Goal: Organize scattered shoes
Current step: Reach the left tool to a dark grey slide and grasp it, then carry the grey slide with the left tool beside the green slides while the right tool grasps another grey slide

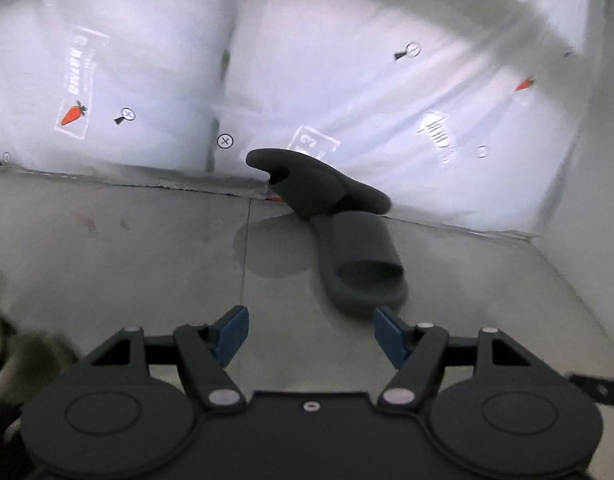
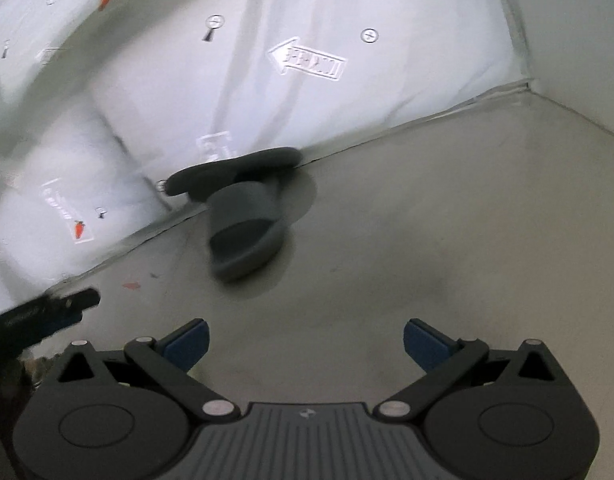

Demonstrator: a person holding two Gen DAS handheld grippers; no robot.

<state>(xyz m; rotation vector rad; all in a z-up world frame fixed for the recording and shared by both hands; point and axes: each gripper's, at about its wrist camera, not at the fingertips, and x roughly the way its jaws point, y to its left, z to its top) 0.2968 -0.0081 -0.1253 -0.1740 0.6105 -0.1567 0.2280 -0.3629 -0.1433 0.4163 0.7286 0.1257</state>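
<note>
Left wrist: left tool [image 1: 311, 334] over the floor [image 1: 107, 248], pads wide apart, nothing held. Two dark slides ahead, counted: lower slide [image 1: 361, 264] flat on the floor, toe end just beyond the right pad; upper slide [image 1: 307, 184] tipped on its edge across the lower one's far end, leaning on the white sheeting [image 1: 347, 80] along the wall. Likely step: reach for the lower slide. Best done by closing in low on the near edge, pinching the strap or the sole rim, and lifting slowly so the leaning slide slips off rather than tumbles.

Right wrist: right tool [image 2: 306, 342] also spread wide and empty, well back from the pair. Same two slides, lower slide [image 2: 247, 236] blurred, upper slide [image 2: 235, 170] lying across it against the sheeting [image 2: 307, 92]. Tip of the left tool [image 2: 63, 306] at the left edge. Tools counted: two. No other shoes in either view.
</note>
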